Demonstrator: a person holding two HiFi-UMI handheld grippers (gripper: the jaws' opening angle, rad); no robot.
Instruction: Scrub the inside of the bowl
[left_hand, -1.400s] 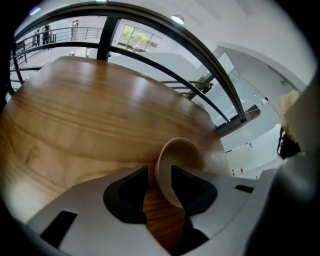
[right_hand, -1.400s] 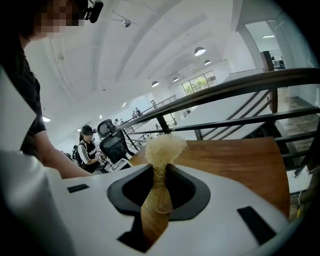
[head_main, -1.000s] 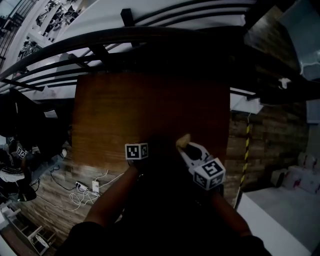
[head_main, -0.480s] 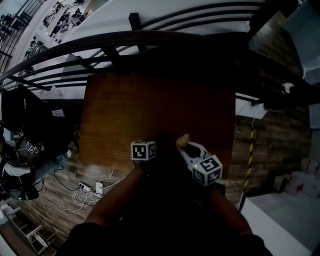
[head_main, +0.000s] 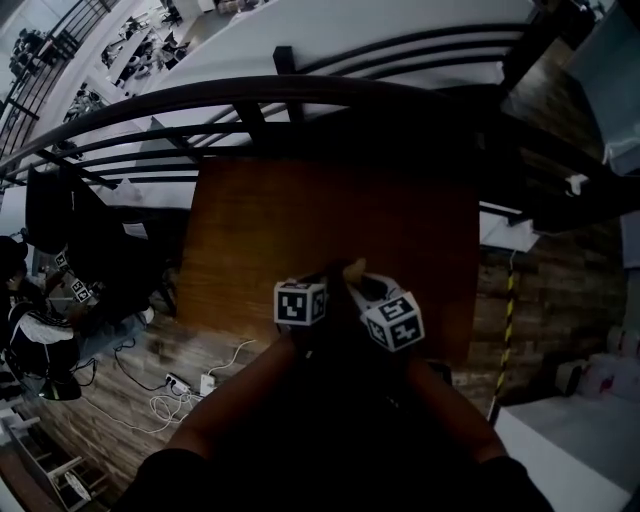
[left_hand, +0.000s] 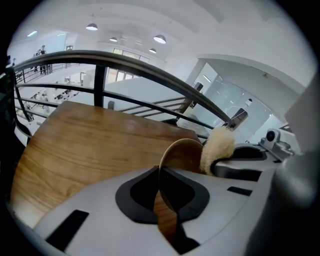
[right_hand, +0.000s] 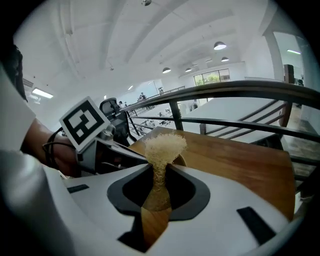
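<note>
The brown wooden table top fills the middle of the head view, and both grippers hang close together over its near edge. The thin round wooden bowl is off the table, held up on edge. The left gripper has its jaws pinched on the bowl's rim, wall btwn the pads, so the bowl stands tilted w/ its rim running up and away from the jaws. The right gripper is clamped on the waist of a beige fibrous scrubber pad, whose frayed head fans out past the fingertips. The relation that matters: from the left gripper's view the scrubber sits just right of the bowl, at its far right rim. The face turned that way is prob. the hollow one, but whether the fibres press on the wood can't be told. So the right hand looks like the working one and the left only steadies. Next move, as a judgement: push the scrubber head sideways into the hollow and sweep round the wall, w/ the left grip firm enough that the thin rim doesn't slip.
</note>
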